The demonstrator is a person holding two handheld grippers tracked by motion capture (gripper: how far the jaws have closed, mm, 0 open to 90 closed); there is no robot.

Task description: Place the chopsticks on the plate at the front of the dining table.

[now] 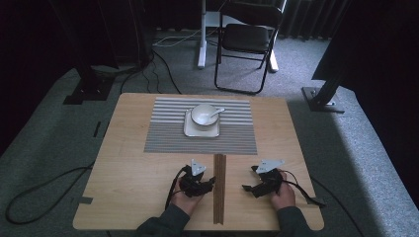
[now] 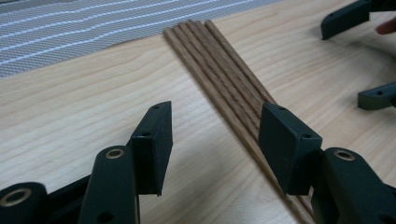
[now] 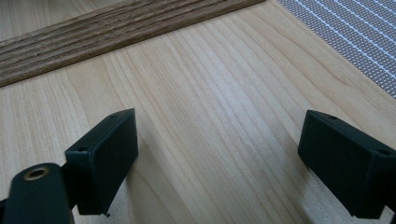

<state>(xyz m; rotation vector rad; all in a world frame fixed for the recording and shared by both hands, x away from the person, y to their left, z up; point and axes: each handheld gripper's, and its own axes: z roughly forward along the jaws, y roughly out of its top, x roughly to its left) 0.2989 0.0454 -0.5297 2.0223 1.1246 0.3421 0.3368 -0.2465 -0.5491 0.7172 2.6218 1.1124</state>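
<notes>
Several dark wooden chopsticks point(image 1: 219, 187) lie side by side in a tight row at the table's front centre, pointing away from me. My left gripper point(image 1: 211, 183) rests just left of them, open. In the left gripper view it point(image 2: 215, 116) is low over the wood, and the chopsticks point(image 2: 219, 74) run under its right jaw. My right gripper point(image 1: 249, 178) stands open just right of the row, and its jaws point(image 2: 345, 60) also show in the left gripper view. In the right gripper view it point(image 3: 219, 121) holds nothing, with the chopsticks point(image 3: 116, 28) lying beyond its tips.
A grey striped placemat point(image 1: 163, 136) covers the table's far half and carries a white square plate point(image 1: 188, 130) with a white bowl point(image 1: 203, 115) and spoon point(image 1: 216, 112). A folding chair point(image 1: 247, 39) stands on the carpet behind the table.
</notes>
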